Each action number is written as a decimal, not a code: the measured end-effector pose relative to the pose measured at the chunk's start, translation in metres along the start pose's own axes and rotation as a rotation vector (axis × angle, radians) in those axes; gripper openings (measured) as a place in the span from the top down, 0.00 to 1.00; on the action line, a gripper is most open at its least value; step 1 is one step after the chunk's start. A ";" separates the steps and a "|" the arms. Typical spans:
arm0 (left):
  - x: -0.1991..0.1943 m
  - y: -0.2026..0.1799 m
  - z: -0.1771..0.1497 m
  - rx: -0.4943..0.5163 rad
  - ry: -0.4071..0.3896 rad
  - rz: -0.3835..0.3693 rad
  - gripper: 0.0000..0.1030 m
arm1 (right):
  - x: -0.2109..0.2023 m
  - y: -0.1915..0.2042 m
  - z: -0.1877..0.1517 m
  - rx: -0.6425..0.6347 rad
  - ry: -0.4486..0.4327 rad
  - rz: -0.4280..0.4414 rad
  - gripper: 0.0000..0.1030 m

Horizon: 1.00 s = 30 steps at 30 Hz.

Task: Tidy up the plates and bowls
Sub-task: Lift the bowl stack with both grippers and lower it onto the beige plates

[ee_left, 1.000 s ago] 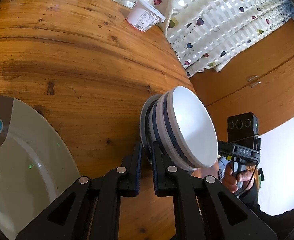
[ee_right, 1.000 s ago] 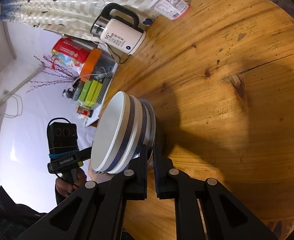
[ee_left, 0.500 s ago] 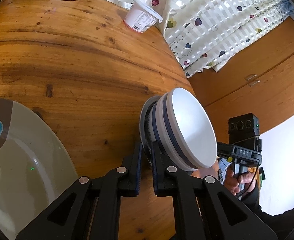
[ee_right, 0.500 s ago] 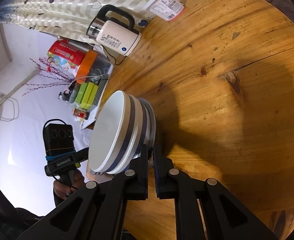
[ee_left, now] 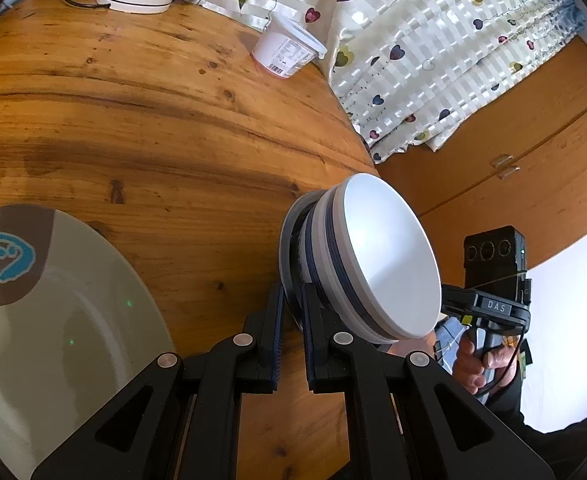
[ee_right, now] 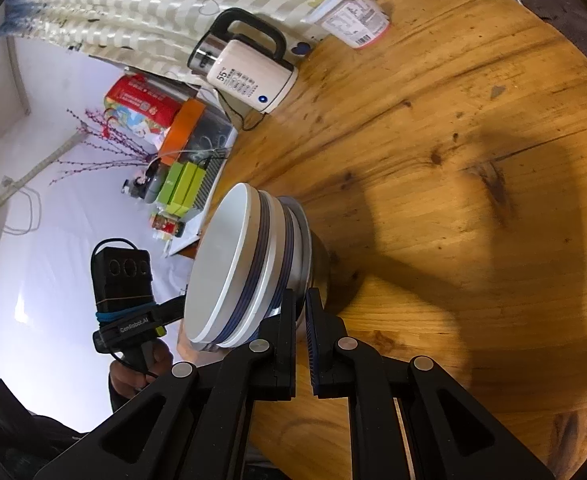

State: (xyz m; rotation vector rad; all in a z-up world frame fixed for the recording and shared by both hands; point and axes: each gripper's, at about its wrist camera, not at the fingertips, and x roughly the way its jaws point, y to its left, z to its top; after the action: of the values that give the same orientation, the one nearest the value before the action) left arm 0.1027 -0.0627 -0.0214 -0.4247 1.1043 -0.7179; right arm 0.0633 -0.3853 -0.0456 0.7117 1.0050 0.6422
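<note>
I have both ends of the load pinched. The left hand-held gripper (ee_left: 291, 312) is closed right down on the thin rim of the metal plate (ee_left: 289, 236) that sits under the stack of bowls (ee_left: 373, 256), and the right hand-held gripper (ee_right: 301, 312) is closed the same way on the opposite side of that rim. The stack itself is two nested white bowls with dark blue bands, carried on the plate and hanging at the near edge of the wooden surface (ee_left: 165, 128), partly over the drop beside it.

Relative to the stack, the large grey plate (ee_left: 65, 320) with the brown and blue patch lies well off to one side on the surface, and the kettle (ee_right: 249, 76) and white tub (ee_left: 289, 52) stand far beyond it near the curtain.

My worry is the grip: only a narrow lip of metal is between each pair of pads, and the bowls merely rest on the plate. If my two hands drift apart, twist, or tilt unevenly, I judge the rim could slip out or the bowls could slide off, and off the edge they would likely break.
</note>
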 end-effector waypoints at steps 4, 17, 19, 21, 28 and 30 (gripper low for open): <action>-0.008 0.002 0.000 0.000 -0.015 0.008 0.93 | 0.005 0.005 0.003 -0.008 0.009 0.006 0.92; -0.051 0.016 -0.007 -0.024 -0.084 0.043 0.93 | 0.033 0.036 0.012 -0.053 0.057 0.028 0.92; -0.058 0.021 -0.008 -0.033 -0.094 0.049 0.93 | 0.040 0.041 0.013 -0.062 0.068 0.032 0.92; -0.065 0.025 -0.010 -0.042 -0.105 0.056 0.93 | 0.045 0.048 0.014 -0.072 0.079 0.036 0.92; -0.092 0.042 -0.018 -0.072 -0.148 0.088 0.93 | 0.071 0.070 0.016 -0.108 0.121 0.056 0.92; -0.099 0.048 -0.020 -0.081 -0.157 0.096 0.93 | 0.078 0.074 0.016 -0.116 0.135 0.061 0.92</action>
State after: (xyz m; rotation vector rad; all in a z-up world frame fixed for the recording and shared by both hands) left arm 0.0733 0.0417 0.0050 -0.4852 1.0010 -0.5473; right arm 0.0974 -0.2845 -0.0225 0.6050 1.0641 0.8033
